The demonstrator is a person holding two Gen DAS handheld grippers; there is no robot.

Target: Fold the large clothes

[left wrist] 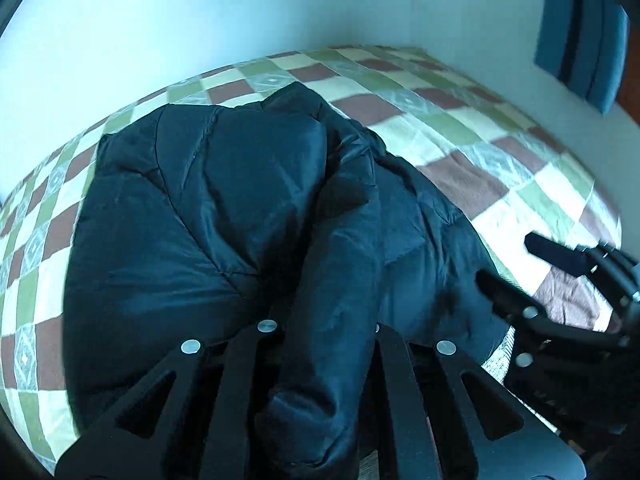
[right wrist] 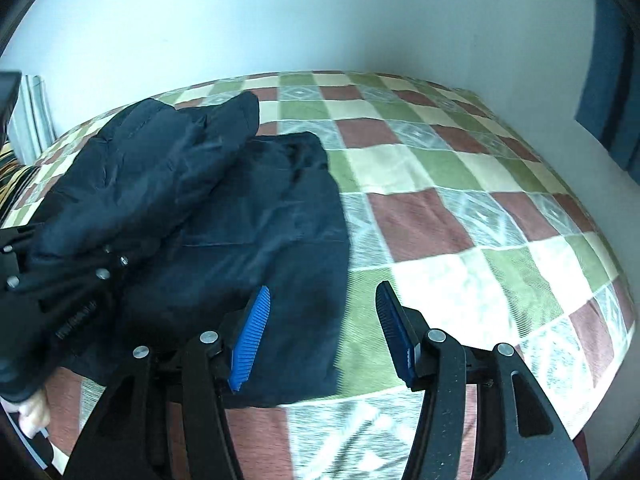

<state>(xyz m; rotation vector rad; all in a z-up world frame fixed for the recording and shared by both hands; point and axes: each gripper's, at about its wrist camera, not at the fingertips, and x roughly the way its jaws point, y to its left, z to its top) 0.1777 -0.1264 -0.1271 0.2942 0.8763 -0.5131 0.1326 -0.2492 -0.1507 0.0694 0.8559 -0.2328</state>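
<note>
The black puffer jacket [left wrist: 224, 216] lies on the checked bedspread [left wrist: 460, 128], bunched toward the bed's nine o'clock side in the right wrist view, with open quilt stretching away toward three. The left gripper [left wrist: 320, 360] is pinched tight on a thick fold of the jacket, a sleeve or side panel by the look of it, which runs from the six o'clock edge of its own view up over the body of the coat. In the right wrist view that lifted part drapes over the flatter panel beneath it. The right gripper [right wrist: 320, 336] has its blue pads [right wrist: 252, 340] spread with nothing between them, hanging above the jacket's near hem and the quilt at its five o'clock.

I'd worry about the slippery shell: puffy fabric held by one pinch could slide out, or drag the lower layer askew as it's carried across. With the right tongs free, nothing pins the coat, so the fold may land crooked or spring back open
</note>
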